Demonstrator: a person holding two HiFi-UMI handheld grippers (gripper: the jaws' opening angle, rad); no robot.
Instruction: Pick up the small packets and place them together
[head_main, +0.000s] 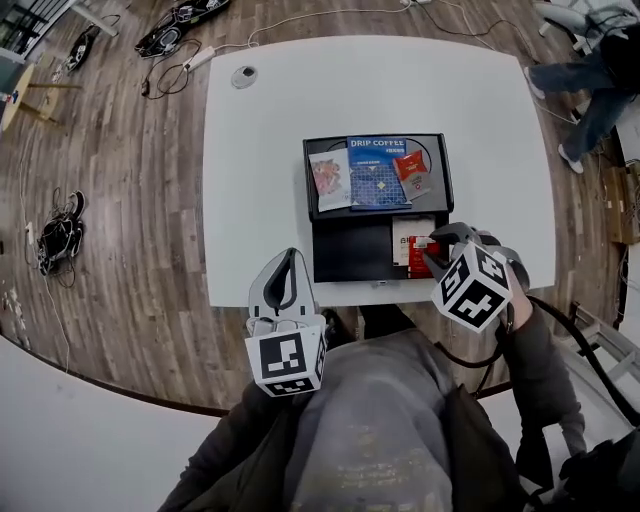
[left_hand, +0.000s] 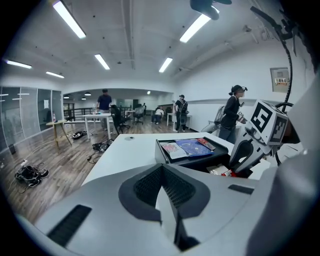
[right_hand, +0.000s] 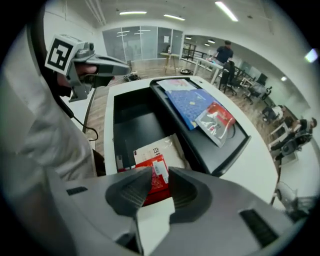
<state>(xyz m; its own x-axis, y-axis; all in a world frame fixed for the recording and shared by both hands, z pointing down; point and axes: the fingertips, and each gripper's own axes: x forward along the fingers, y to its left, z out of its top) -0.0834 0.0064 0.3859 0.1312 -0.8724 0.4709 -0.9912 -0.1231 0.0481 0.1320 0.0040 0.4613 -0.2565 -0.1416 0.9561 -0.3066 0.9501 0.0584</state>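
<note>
Red packet (right_hand: 156, 180), parted jaws framing it; right gripper view only

Open-plan office: desks (left_hand: 97, 118), swivel chairs (left_hand: 119, 120), ceiling strip lights (left_hand: 70, 19).

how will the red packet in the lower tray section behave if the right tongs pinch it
Probably light and floppy: the red packet looks thin and flat, so it may bend when pinched. It lies flat, so catching an edge could be fiddly. It overlaps the white packet, which a push might drag along.
</note>
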